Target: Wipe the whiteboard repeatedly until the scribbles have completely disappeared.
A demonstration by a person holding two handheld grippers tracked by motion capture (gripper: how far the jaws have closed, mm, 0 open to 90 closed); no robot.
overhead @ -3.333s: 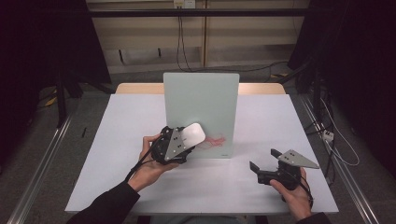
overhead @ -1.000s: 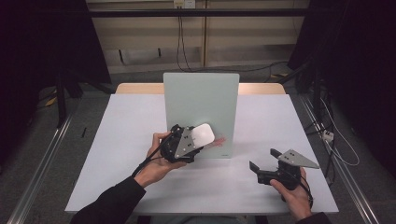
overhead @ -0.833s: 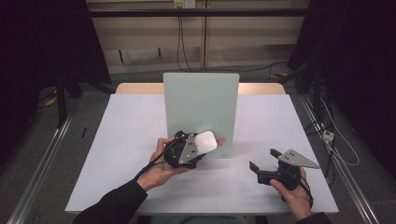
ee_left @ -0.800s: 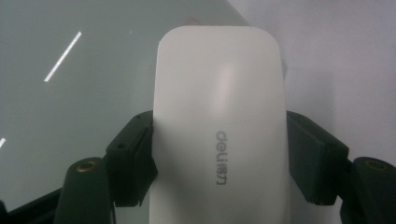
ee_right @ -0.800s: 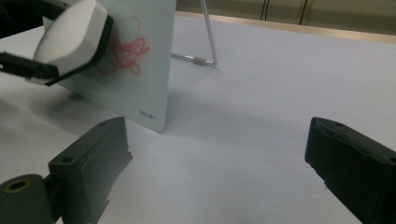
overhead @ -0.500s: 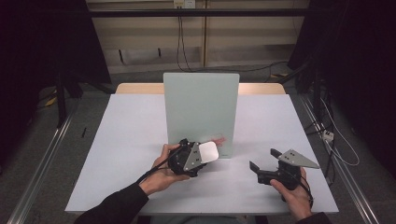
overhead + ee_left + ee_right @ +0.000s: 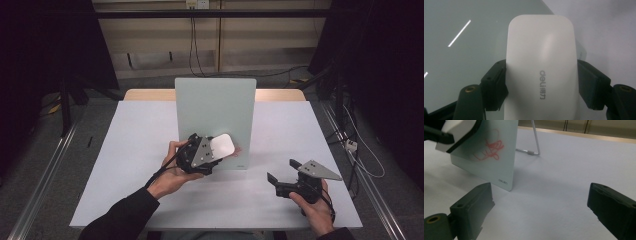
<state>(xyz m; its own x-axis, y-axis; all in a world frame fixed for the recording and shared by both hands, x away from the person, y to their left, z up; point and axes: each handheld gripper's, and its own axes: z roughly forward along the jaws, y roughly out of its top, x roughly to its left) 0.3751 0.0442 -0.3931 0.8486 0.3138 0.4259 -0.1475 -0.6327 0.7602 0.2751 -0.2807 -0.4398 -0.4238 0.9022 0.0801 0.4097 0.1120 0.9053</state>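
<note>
A pale green glass board (image 7: 215,117) stands upright on a wire stand in the middle of the white table (image 7: 125,150). A red scribble (image 7: 491,150) marks its lower right part. My left gripper (image 7: 216,151) is shut on a white eraser block (image 7: 222,146) and holds it against the board's lower front, just left of the scribble. In the left gripper view the eraser (image 7: 541,67) sits between both black pads (image 7: 495,87), with the board (image 7: 461,37) right behind it. My right gripper (image 7: 282,172) rests low at the table's front right, open and with nothing between its fingers.
The board's wire stand (image 7: 534,147) props it from behind. A wooden table edge (image 7: 280,94) shows beyond the white surface. Metal rails (image 7: 45,170) run along both sides of the table, and cables lie on the floor at right (image 7: 360,155).
My left gripper has carried the eraser right and down along the board's front, then back up a little, toward the red scribble. The right gripper has stayed in place.
</note>
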